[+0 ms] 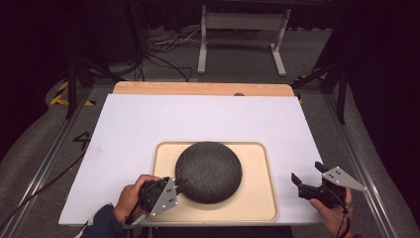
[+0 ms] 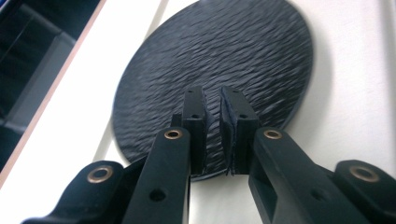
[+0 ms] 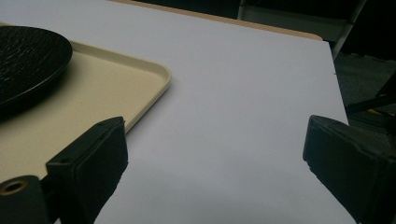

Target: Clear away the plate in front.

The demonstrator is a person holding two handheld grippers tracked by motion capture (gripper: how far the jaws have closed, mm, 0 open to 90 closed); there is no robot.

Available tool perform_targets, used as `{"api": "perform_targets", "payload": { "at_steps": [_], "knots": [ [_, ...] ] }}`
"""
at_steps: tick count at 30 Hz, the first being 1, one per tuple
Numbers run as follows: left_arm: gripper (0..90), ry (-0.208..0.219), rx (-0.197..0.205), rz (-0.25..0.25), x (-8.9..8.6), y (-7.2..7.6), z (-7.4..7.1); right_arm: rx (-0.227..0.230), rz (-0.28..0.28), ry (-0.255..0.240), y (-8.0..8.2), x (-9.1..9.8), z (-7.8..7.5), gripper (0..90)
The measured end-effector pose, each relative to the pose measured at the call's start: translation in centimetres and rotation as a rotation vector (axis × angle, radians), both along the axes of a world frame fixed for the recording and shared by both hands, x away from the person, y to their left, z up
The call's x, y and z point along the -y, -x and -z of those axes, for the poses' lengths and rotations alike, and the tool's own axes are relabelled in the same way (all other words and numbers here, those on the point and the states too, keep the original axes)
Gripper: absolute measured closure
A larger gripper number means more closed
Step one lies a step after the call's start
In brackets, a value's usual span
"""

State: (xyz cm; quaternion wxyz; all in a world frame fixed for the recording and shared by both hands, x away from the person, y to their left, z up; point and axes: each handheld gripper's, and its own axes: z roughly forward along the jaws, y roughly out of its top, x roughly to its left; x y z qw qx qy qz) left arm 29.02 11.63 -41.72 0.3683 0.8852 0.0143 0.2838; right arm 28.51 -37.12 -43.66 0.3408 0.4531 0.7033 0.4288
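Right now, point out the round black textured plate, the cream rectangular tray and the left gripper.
round black textured plate (image 1: pixel 210 168): high view, its centre.
cream rectangular tray (image 1: pixel 257 178): high view, bare floor right of plate.
left gripper (image 2: pixel 212 135): left gripper view, between its fingertips.

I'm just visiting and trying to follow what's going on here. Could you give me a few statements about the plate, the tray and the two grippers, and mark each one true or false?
1. The left gripper is shut on the near rim of the black plate. True.
2. The right gripper also holds the plate. False: its jaws stand wide open over the white sheet, beside the tray.
3. The plate is over a cream tray. True.
4. The plate is smooth and glossy. False: its surface is rough and rippled.
5. The tray holds several plates. False: just one.
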Motion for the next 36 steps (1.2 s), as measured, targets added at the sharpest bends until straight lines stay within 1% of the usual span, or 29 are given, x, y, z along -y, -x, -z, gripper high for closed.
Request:
{"api": "perform_targets", "payload": {
  "at_steps": [1, 3, 5, 6, 8, 9, 10, 12, 14, 16, 18, 19, 20, 21, 22, 23, 24, 25, 27, 29, 30, 32, 34, 35, 36],
  "knots": [
    [80.9, 0.007, -0.008, 0.001, -0.3, -0.2, -0.1, 0.002, -0.001, -0.003, 0.0, 0.0, 0.0, 7.1],
    [80.5, 0.011, -0.002, -0.014, -0.7, -0.5, -0.2, 0.001, 0.001, -0.002, 0.0, 0.0, 0.0, 7.1],
    [79.7, 0.024, -0.006, -0.026, -1.1, -0.8, -0.4, 0.0, 0.0, -0.002, 0.0, 0.0, 0.0, 7.1],
    [78.7, 0.024, -0.006, -0.026, -1.1, -0.8, -0.4, 0.001, 0.001, 0.002, 0.0, 0.0, 0.0, 7.1],
    [78.4, 0.036, 0.008, -0.048, -1.8, -1.1, -0.7, 0.005, -0.002, 0.002, 0.0, 0.1, 0.0, 7.1],
    [77.8, 0.036, 0.008, -0.048, -1.8, -1.1, -0.7, 0.005, -0.002, 0.002, 0.0, 0.1, 0.0, 7.1],
    [77.8, 0.049, 0.006, -0.058, -2.1, -1.2, -0.8, 0.005, 0.0, 0.01, 0.0, 0.1, 0.0, 7.1],
    [75.5, 0.061, 0.016, -0.082, -2.7, -1.4, -1.0, 0.005, -0.003, 0.009, 0.0, 0.1, 0.0, 7.1],
    [74.1, 0.066, 0.019, -0.096, -3.2, -1.7, -1.2, 0.005, -0.003, 0.008, 0.0, 0.1, 0.1, 7.1],
    [69.4, 0.073, 0.024, -0.126, -3.8, -2.0, -1.3, 0.004, -0.002, 0.009, 0.0, 0.1, 0.1, 7.1],
    [68.4, 0.081, 0.012, -0.129, -4.3, -2.3, -1.3, 0.002, 0.003, 0.008, 0.0, 0.2, 0.1, 7.1],
    [67.5, 0.086, 0.019, -0.135, -4.5, -2.5, -1.3, 0.002, 0.003, 0.008, 0.0, 0.2, 0.1, 7.1],
    [65.2, 0.091, 0.016, -0.147, -4.8, -2.6, -1.3, 0.001, 0.001, 0.01, 0.0, 0.2, 0.1, 7.1],
    [62.9, 0.092, 0.015, -0.147, -4.9, -2.7, -1.3, 0.003, -0.001, 0.008, 0.0, 0.2, 0.1, 7.1],
    [60.9, 0.085, 0.024, -0.163, -5.1, -2.8, -1.2, 0.003, -0.002, 0.008, 0.0, 0.2, 0.1, 7.1],
    [57.2, 0.087, 0.026, -0.171, -5.4, -3.0, -1.2, 0.004, -0.004, 0.008, 0.0, 0.1, 0.1, 7.1],
    [54.2, 0.093, 0.019, -0.168, -5.6, -3.1, -1.2, 0.004, -0.003, 0.008, 0.0, 0.2, 0.1, 7.1],
    [51.6, 0.096, 0.01, -0.175, -5.7, -3.2, -1.1, 0.003, -0.003, 0.007, 0.0, 0.2, 0.1, 7.1],
    [44.8, 0.08, 0.025, -0.2, -5.8, -3.3, -1.0, 0.003, -0.003, 0.009, 0.0, 0.2, 0.1, 7.1],
    [41.6, 0.098, 0.013, -0.202, -6.0, -3.5, -0.9, 0.003, -0.002, 0.009, 0.0, 0.1, 0.1, 7.1],
    [39.4, 0.098, 0.023, -0.207, -6.0, -3.4, -1.0, 0.001, -0.001, 0.01, 0.0, 0.1, 0.1, 7.1],
    [35.7, 0.113, 0.027, -0.209, -6.1, -3.4, -1.0, -0.004, -0.002, 0.012, 0.0, 0.1, 0.1, 7.1],
    [30.4, 0.118, 0.034, -0.238, -6.2, -3.5, -0.9, -0.005, -0.005, 0.01, -0.1, 0.0, 0.1, 7.1],
    [25.8, 0.13, 0.025, -0.25, -6.3, -3.6, -0.9, -0.003, -0.006, 0.011, 0.0, 0.0, 0.1, 7.1],
    [24.5, 0.133, 0.024, -0.258, -6.4, -3.7, -0.9, -0.004, -0.005, 0.01, 0.0, 0.0, 0.0, 7.1]
  ]
}}
